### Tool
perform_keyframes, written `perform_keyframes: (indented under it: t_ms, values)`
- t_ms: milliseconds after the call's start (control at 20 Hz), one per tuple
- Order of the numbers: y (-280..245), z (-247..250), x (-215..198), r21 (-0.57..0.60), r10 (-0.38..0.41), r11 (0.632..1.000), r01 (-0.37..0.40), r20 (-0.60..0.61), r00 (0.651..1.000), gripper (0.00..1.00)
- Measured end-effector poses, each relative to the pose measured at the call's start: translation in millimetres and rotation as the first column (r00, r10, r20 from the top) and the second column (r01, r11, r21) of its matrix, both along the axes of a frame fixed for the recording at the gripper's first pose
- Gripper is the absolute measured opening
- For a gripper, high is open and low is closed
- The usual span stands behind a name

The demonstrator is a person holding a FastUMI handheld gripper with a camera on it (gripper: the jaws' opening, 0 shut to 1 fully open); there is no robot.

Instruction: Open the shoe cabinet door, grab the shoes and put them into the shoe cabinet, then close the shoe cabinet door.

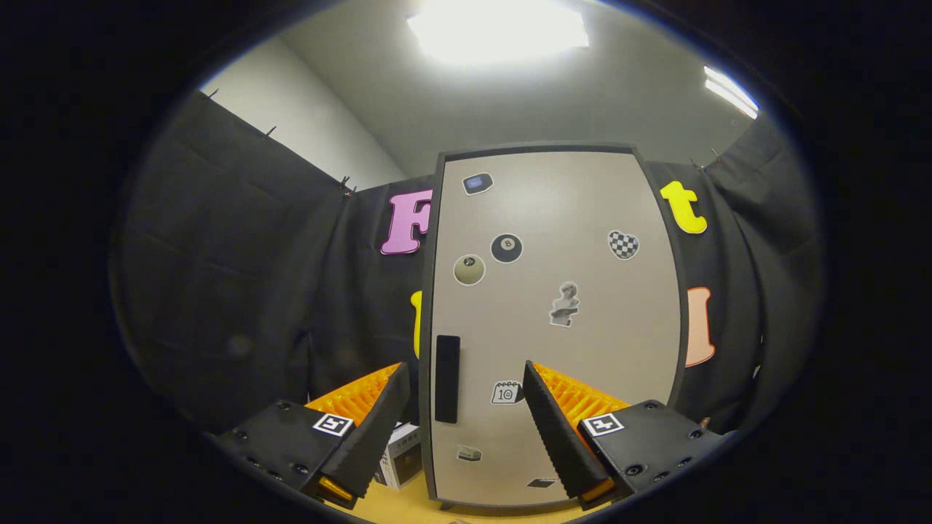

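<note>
Shoe cabinet (557, 320) stands upright straight ahead of the gripper (466, 397), beyond the fingertips, door (582, 218) closed and facing the cam. Door is beige w/ dark edge trim. Dark vertical handle slot (447, 378) sits on the door's left side, low down, showing in the gap btwn the two fingers, nearer the left one. Gripper fingers spread wide apart, nothing btwn them but air; no contact w/ door or handle. Right finger's tip overlaps the lower door in view, but whether it's touching: can't tell. Stickers (506, 248) scattered over door front: a couple of round ball ones upper left, checkered heart to the right, small bust near centre, calendar one just by the right finger. Small white box (402, 453) on the wooden floor (408, 506), just behind left finger, beside cabinet's lower left corner. Ceiling light (499, 29) glows above the cabinet.
</note>
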State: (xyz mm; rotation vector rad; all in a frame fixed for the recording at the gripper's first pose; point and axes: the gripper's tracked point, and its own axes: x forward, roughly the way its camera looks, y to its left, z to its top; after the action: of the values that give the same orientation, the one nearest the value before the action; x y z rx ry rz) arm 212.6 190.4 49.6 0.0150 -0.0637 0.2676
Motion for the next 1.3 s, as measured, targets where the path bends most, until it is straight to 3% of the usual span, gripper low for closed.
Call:
perform_keyframes:
  t_ms: [650, 750, 1050, 1250, 1300]
  values:
    - [41, -46, 88, -0.023, -0.009, 1.000, 0.007, -0.100, 0.995, 0.97]
    - [43, -55, 98, -0.043, -0.025, 0.999, 0.020, -0.113, 0.993, 0.85]
    - [50, -79, 118, -0.052, -0.045, 0.998, 0.036, -0.176, 0.983, 0.75]
    - [57, -79, 118, -0.055, -0.048, 0.998, 0.039, -0.177, 0.983, 0.48]
    - [58, -80, 118, -0.070, -0.055, 0.997, 0.043, -0.180, 0.982, 0.37]
